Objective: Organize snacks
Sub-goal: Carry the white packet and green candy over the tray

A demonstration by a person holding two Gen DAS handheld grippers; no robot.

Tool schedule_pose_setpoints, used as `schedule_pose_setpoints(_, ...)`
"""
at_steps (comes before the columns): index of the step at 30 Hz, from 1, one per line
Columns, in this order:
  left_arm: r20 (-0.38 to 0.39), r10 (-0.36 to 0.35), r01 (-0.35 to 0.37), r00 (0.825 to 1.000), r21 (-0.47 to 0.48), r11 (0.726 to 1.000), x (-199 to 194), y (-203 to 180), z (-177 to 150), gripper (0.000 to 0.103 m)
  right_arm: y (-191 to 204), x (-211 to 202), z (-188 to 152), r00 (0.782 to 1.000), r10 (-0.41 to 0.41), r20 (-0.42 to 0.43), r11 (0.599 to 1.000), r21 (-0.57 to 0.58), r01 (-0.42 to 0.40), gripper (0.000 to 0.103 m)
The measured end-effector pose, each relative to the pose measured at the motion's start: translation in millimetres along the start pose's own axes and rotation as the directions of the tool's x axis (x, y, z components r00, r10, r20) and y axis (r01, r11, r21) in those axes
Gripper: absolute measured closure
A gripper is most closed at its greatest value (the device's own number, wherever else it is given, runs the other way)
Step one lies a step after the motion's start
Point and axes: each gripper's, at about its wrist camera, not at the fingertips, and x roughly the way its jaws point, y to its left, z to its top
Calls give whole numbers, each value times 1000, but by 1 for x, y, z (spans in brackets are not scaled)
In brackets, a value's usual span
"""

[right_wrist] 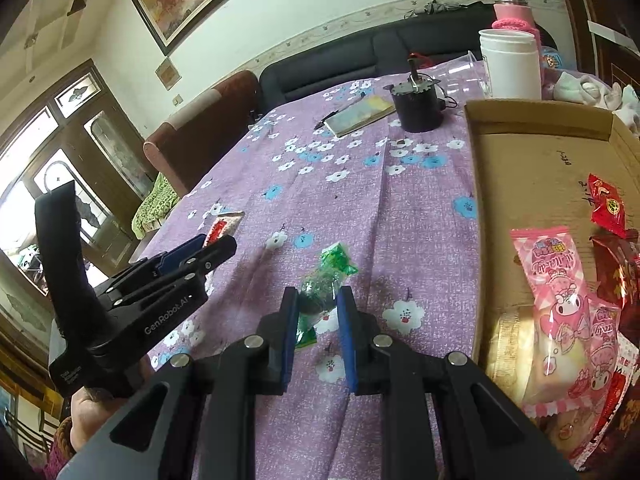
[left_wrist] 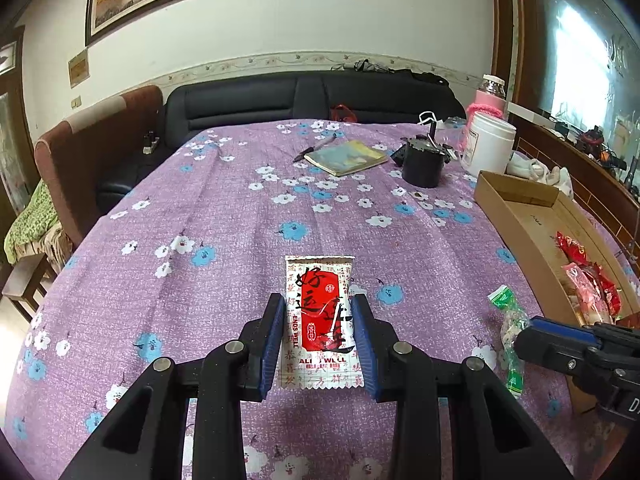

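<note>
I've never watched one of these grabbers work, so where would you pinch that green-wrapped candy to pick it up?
Across its bulging middle, coming down from above at a slant. The green-wrapped candy lies flat on the flowered tablecloth, lengthwise away from the right gripper; its twisted ends are thin and floppy, the middle is firm. The fingers already press on that middle.

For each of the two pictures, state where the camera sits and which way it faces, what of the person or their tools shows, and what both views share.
Left wrist: on the left gripper, facing along its fingers down across the table; jaws shut on a red-and-white packet; the right gripper enters at right.
Right wrist: on the right gripper, facing likewise; jaws shut on a green-wrapped candy; the left gripper and a hand show at left.
Shared: purple floral tablecloth, cardboard tray, black pot, notebook.
</note>
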Motion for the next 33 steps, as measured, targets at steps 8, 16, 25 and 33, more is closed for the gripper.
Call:
schedule_pose_setpoints(8, 13, 5, -5, 1000, -4, 1000, -3, 1, 1, 67, -9, 0, 5, 1000, -15, 10, 1000, 17, 15, 84)
schedule_pose_setpoints(16, 26, 11, -11, 1000, 10, 1000, -6, -3, 1, 67, -13, -1, 5, 1000, -16, 10, 999, 33, 15, 84)
schedule_pose_setpoints(25, 26, 14, -15, 1000, 18, 1000, -6, -3, 1, 67, -16, -5, 5, 1000, -20, 20, 999, 44, 19, 84)
schedule_pose_setpoints(33, 38, 30, -30, 999, 14, 999, -9, -2, 0, 67, -18, -10, 6, 999, -19, 32, 999, 51, 18, 84)
